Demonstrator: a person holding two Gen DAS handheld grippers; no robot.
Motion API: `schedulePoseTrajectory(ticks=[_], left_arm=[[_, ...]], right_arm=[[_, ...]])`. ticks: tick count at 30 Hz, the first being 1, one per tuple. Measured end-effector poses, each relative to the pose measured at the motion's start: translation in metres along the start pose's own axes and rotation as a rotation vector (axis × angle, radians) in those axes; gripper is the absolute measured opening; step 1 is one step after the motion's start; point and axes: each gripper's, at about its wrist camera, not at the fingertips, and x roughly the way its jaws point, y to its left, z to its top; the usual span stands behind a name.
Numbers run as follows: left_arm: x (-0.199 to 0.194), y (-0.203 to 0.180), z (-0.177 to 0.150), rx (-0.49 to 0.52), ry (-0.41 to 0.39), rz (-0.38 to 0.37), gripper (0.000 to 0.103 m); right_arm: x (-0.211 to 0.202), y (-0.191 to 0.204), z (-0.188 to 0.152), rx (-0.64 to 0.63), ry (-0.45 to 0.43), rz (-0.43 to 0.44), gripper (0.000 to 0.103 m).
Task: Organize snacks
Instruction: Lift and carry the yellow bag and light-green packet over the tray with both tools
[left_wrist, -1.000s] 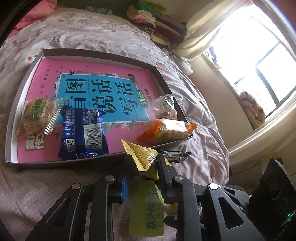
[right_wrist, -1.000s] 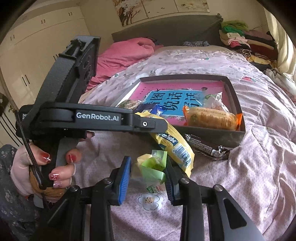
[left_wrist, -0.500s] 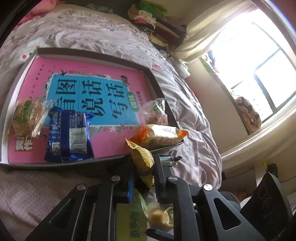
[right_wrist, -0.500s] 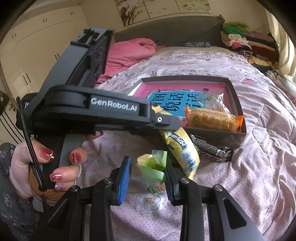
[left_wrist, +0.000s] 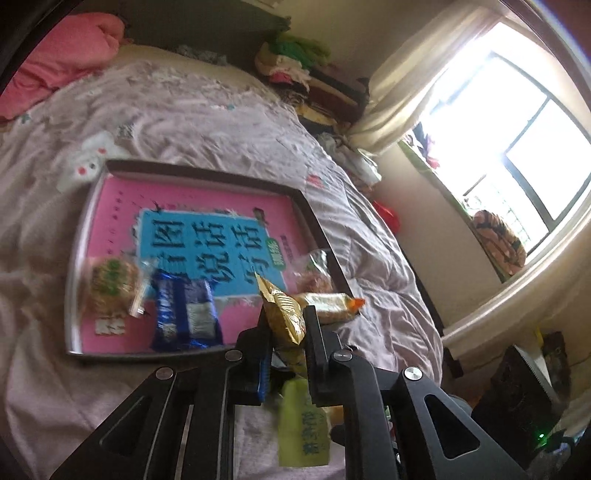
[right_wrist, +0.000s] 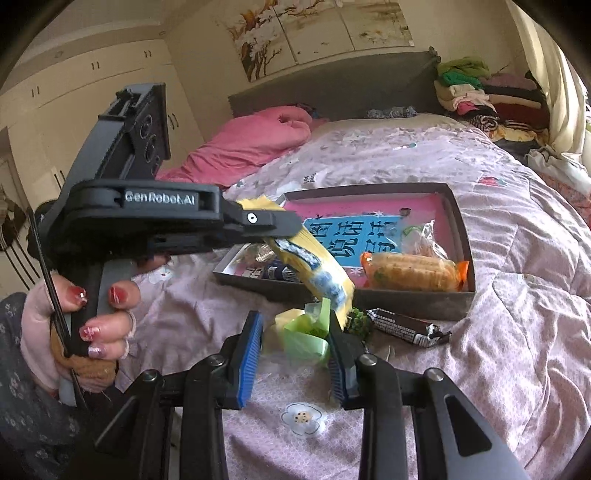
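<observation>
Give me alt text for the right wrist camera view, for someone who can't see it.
The left gripper, held in a hand with red nails, lifts a yellow snack packet above a snack-filled tray on a pink bedspread. In front, the right gripper brackets a green wrapped snack, beside a dark bar.

Bed (right_wrist: 424, 158), covered by a pale lilac quilt (left_wrist: 207, 122) printed with small flowers. Pink duvet (right_wrist: 255, 144), bunched at the head end, below a dark grey headboard (right_wrist: 332, 86). Stack of folded clothes (right_wrist: 476, 96), mixed colours, beside the headboard at the bed's far corner. Painted floral panels (right_wrist: 317, 33) on the wall above. Cream wardrobe doors (right_wrist: 74, 85), left wall. Window (left_wrist: 532, 147), bright, with a cream curtain (left_wrist: 406, 88) drawn aside.
</observation>
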Motion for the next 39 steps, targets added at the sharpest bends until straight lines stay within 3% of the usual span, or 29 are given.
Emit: schedulePoseTrajectory(ticks=[10, 27, 39], left_arm=[[-0.022, 0.022, 0.011, -0.043, -0.063, 0.034, 0.015], [-0.047, 0.037, 0.025, -0.057, -0.166, 0.077, 0.015], [-0.045, 0.068, 0.023, -0.085, -0.184, 0.141, 0.015]], right_arm=[[-0.005, -0.001, 0.002, 0.016, -0.026, -0.005, 0.033], [-0.018, -0.026, 0.032, 0.063, -0.175, -0.034, 0.033], [0.000, -0.039, 0.056, 0.072, -0.197, -0.067, 0.033]])
